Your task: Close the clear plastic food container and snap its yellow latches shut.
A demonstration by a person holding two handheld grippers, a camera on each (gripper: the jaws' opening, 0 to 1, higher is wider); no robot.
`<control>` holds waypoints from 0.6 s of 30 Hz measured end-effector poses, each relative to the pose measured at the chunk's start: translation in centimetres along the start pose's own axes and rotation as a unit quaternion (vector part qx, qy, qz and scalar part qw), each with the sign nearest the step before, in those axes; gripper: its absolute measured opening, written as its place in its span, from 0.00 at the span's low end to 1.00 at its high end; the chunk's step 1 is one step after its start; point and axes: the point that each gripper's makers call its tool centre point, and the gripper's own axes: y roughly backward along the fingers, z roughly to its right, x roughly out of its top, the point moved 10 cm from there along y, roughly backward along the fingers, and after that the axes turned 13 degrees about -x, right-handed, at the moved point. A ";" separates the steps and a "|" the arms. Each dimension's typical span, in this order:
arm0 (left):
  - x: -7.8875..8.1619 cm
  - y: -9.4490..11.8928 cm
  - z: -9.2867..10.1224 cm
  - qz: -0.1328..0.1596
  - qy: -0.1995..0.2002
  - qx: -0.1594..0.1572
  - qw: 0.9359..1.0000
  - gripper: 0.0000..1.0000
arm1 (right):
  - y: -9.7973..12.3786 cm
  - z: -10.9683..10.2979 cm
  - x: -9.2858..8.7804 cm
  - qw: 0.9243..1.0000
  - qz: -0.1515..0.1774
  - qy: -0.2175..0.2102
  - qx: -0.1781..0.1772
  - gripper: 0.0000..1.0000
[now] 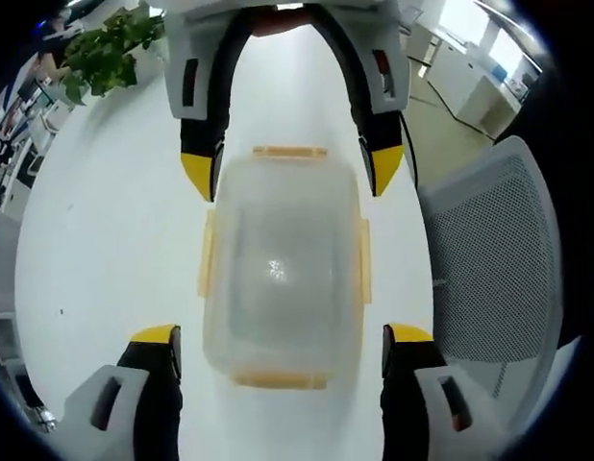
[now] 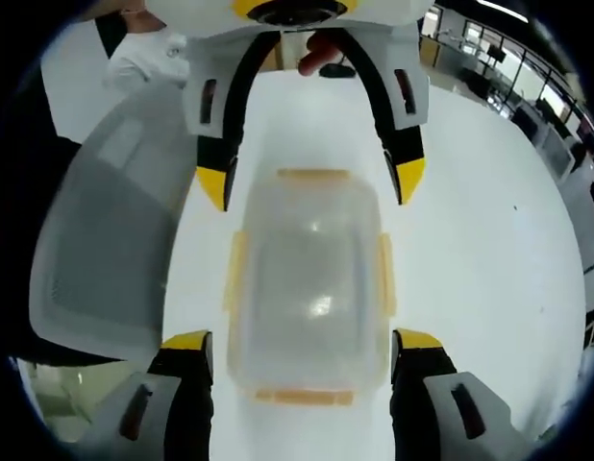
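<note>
Yellow-tipped jaws astride frosted, round-cornered plastic container (image 1: 283, 259).

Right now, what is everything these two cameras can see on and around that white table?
Food container: one, clear plastic, lid on, lying on the table between the two pairs of tongs.
Latches: four, yellow, one on each side of the container; I cannot tell if they are snapped.
Table: one, white, under the container.
Mesh chair: one, grey-white, beside the table.
Plant: one, green, at the table's far edge in the left gripper view.
Office desks: several, in the background.
Left tongs: black with yellow tips, open, straddling one end of the container.
Right tongs: same colours, open, straddling the opposite end.
</note>
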 end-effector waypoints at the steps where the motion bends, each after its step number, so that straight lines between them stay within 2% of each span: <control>1: 0.0 -0.1 0.0 -0.002 -0.001 0.000 1.000 0.86 | -0.1 0.0 0.0 1.000 -0.001 0.003 -0.001 0.76; 9: -0.3 -0.9 -0.1 -0.011 -0.006 0.005 1.000 0.83 | -0.7 -0.1 -0.6 1.000 -0.015 0.013 -0.009 0.75; 14: -0.6 -0.9 0.0 -0.013 -0.009 0.012 1.000 0.74 | -0.7 0.0 -0.5 1.000 -0.010 0.014 -0.015 0.74; 18: -0.8 -1.1 -0.1 -0.011 -0.001 0.013 1.000 0.75 | -0.8 -0.1 -0.4 1.000 -0.015 0.019 -0.015 0.74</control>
